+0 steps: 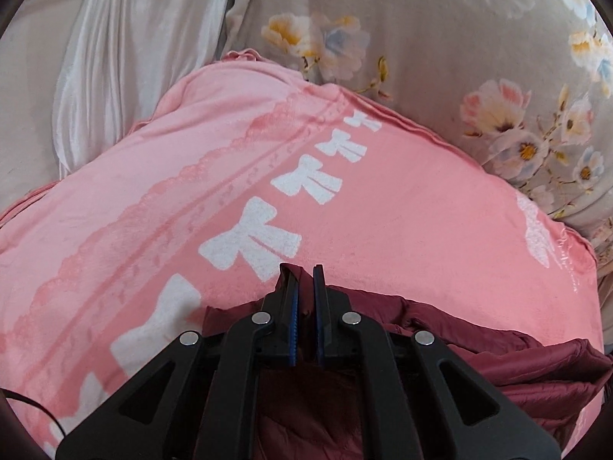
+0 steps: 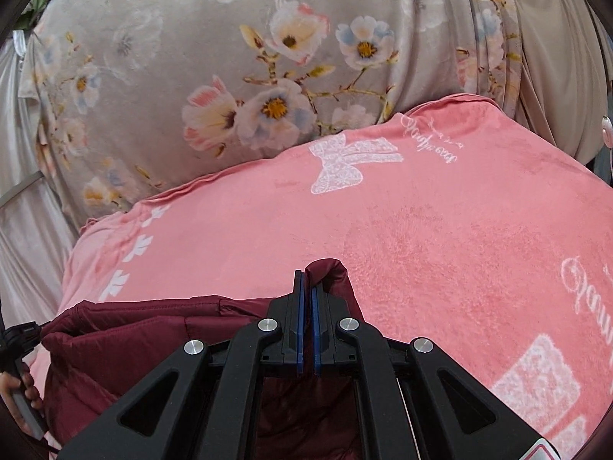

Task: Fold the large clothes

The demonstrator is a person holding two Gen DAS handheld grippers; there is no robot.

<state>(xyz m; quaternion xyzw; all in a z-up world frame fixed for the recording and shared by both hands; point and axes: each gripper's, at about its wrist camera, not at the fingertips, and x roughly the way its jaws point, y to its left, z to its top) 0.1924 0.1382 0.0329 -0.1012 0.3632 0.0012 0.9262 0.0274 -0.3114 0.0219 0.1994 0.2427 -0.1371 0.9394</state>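
We see two hand-held grippers, one in each view, and both hold the same dark red jacket [image 1: 517, 360]. The left hand-held gripper [image 1: 302, 287] has its two blue-padded fingers almost together, and a thin fold of the jacket sits between them; the cloth in the gap is dark, so we think it is pinched, but the view there is poor. The right hand-held gripper [image 2: 308, 287] is closed to a narrow gap on a raised corner of the jacket [image 2: 153, 337], which stands up just over its fingertips.

The jacket is one piece, quilted and shiny, and it lies at the near edge of a pink blanket [image 1: 383, 211]. In the right view it spreads to the left of the gripper, and its far left end goes to the edge of the picture, where fingers of a person's hand [image 2: 19, 398] show around a grey handle.

The pink blanket covers most of the surface under the jacket. It carries a row of white bow prints [image 1: 253, 237], a lace band pattern, and white script letters [image 2: 429, 142]. Behind it lies one grey cover with flowers [image 2: 153, 76], touching the far edge of the blanket. At the far left there is pale shiny cloth [image 1: 126, 57] in folds. A thin black cable [image 1: 34, 406] crosses the near left corner.
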